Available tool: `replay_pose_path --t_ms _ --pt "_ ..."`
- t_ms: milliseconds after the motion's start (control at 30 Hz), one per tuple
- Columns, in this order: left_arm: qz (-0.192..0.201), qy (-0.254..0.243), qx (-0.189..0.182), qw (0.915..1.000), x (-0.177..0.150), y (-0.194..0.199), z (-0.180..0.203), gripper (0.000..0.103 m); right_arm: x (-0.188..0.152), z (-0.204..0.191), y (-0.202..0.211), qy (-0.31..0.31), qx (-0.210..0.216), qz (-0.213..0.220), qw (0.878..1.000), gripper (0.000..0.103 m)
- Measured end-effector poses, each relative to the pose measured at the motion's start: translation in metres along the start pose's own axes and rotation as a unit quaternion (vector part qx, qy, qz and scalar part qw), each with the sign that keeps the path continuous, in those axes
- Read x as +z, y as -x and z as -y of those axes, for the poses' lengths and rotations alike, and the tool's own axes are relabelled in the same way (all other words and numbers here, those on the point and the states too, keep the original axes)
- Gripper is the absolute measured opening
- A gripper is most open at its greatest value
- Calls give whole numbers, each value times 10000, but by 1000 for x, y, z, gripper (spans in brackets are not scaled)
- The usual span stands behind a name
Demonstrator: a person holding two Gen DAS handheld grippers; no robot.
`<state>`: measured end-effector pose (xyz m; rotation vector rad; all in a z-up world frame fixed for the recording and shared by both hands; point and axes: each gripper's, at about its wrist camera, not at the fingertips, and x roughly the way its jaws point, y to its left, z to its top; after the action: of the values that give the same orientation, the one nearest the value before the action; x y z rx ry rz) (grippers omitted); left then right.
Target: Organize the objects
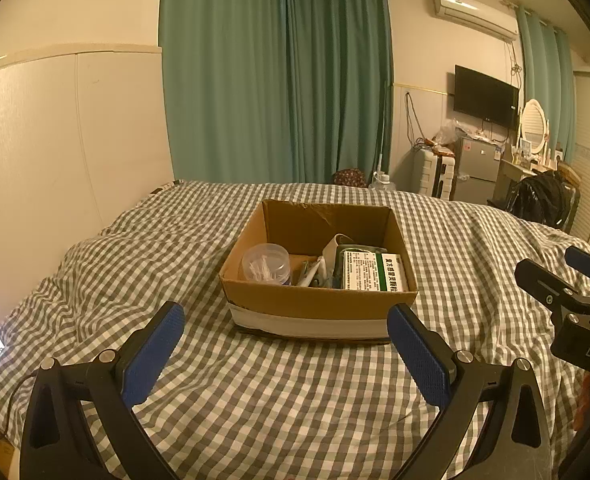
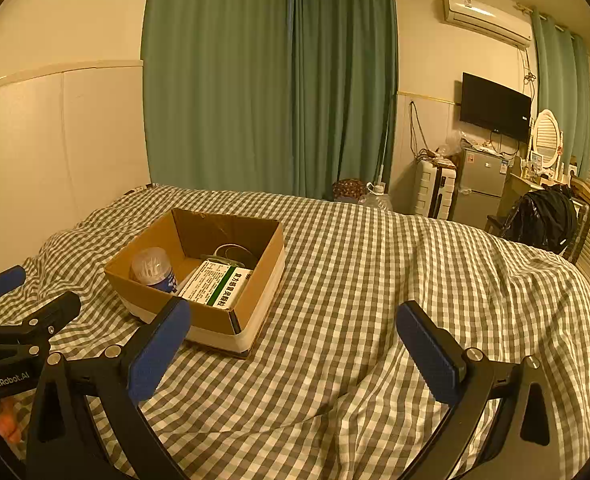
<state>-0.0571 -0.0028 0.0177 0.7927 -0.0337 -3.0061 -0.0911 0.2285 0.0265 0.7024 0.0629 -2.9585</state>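
Brown cardboard box (image 1: 319,264) sits ahead of the left gripper (image 1: 287,354), already filled; right gripper (image 2: 295,348) alongside; both spread wide, empty, likely finished.

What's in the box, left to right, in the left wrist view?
Inside the cardboard box: clear plastic jar → loose pens and small items → green-and-white medicine carton. Both grippers are open and empty.

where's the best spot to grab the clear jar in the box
Grip the clear jar across its round lid, coming straight down from above. It stands upright in the near left corner of the box, hemmed by cardboard walls on two sides, so a side approach looks blocked. Both grippers are open and empty.
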Motion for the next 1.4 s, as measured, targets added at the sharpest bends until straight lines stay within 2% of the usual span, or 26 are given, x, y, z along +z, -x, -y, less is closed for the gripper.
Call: replay_pose_path --t_ms 367,1400 --pt "98 72 21 9999 0 4 -3 103 0 -1 -1 12 -16 -16 10000 103" --pt "49 -18 53 10000 0 2 0 103 1 -3 -1 13 -14 -38 10000 103"
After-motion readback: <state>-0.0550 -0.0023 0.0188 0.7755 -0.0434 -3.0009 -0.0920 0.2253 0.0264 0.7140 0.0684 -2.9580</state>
